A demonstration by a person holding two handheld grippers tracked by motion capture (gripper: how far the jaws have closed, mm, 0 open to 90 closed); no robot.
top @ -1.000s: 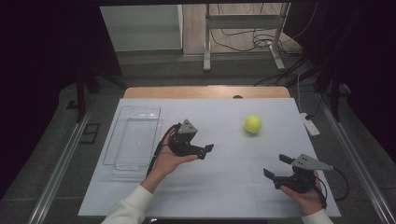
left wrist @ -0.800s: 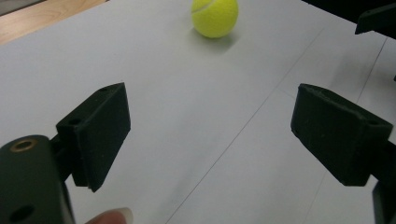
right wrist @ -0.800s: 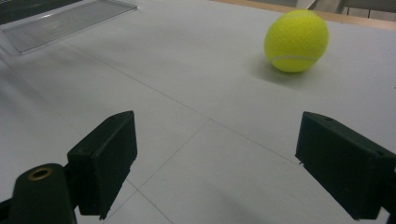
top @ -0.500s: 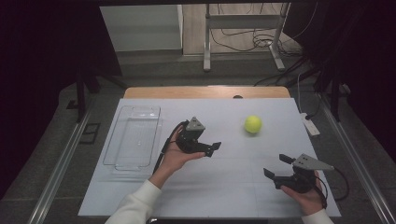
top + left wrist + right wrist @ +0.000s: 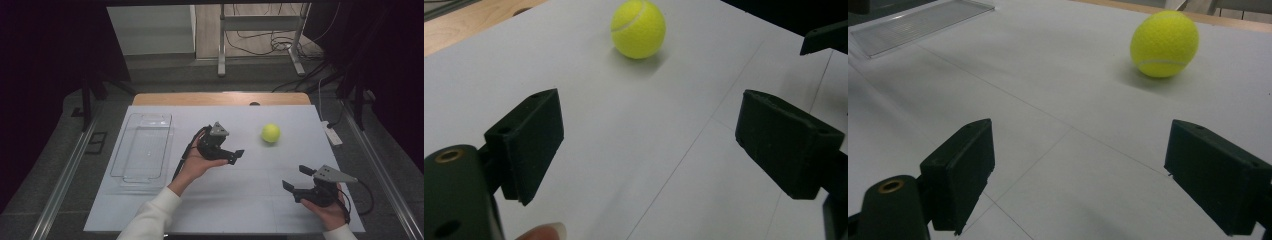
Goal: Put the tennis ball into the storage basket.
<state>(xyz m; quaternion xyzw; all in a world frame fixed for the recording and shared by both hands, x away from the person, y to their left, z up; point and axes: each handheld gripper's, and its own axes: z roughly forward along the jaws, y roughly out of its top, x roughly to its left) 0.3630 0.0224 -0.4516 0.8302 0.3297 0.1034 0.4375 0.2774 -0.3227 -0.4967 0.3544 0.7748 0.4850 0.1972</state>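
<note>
Both pairs of black jaws stood wide apart with nothing between them. The left gripper [image 5: 231,153] was held above the middle of the white-topped bench [image 5: 240,200], its jaws turned toward the round yellow-green tennis ball [image 5: 270,133], which lay on the bench a little beyond them and to their right, apart from both jaws. In the left gripper view the ball [image 5: 638,28] sat ahead of the gap, nearer the left-hand jaw, casting a soft shadow on the white surface. The right gripper [image 5: 299,180] was low over the near right part of the bench, well apart from the ball, which in the right gripper view [image 5: 1164,44] showed ahead and toward the right-hand jaw. At the left side of the bench lay a clear rectangular plastic tray [image 5: 131,172], with nothing seen in it. The person's left hand [image 5: 197,164], in a white sleeve [image 5: 150,215], reached in from the near edge.
</note>
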